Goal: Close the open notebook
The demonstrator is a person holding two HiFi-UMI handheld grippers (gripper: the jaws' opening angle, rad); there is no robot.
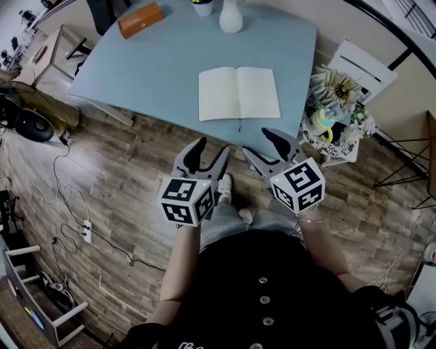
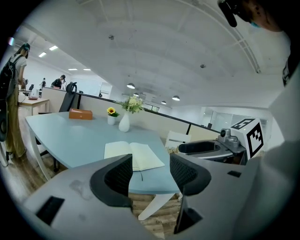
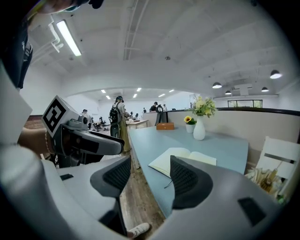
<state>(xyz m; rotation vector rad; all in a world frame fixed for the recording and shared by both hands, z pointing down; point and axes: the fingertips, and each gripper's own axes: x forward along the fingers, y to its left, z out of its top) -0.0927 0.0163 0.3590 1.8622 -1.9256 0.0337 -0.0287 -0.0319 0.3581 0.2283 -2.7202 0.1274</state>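
Note:
An open notebook (image 1: 238,93) with blank cream pages lies flat on the light blue table (image 1: 150,68), near its front edge; a thin ribbon hangs from its spine over the edge. The notebook (image 2: 133,155) shows past the left jaws and the notebook (image 3: 180,158) past the right jaws. My left gripper (image 1: 209,154) and right gripper (image 1: 264,144) are held side by side over the wooden floor, short of the table. Both stand open and empty.
A white vase (image 1: 230,16), a small flower pot (image 1: 202,7) and an orange-brown box (image 1: 140,19) stand at the table's far side. A white chair (image 1: 354,65) with a bouquet (image 1: 337,109) sits right of the table. Cables and a power strip (image 1: 86,232) lie on the floor at left.

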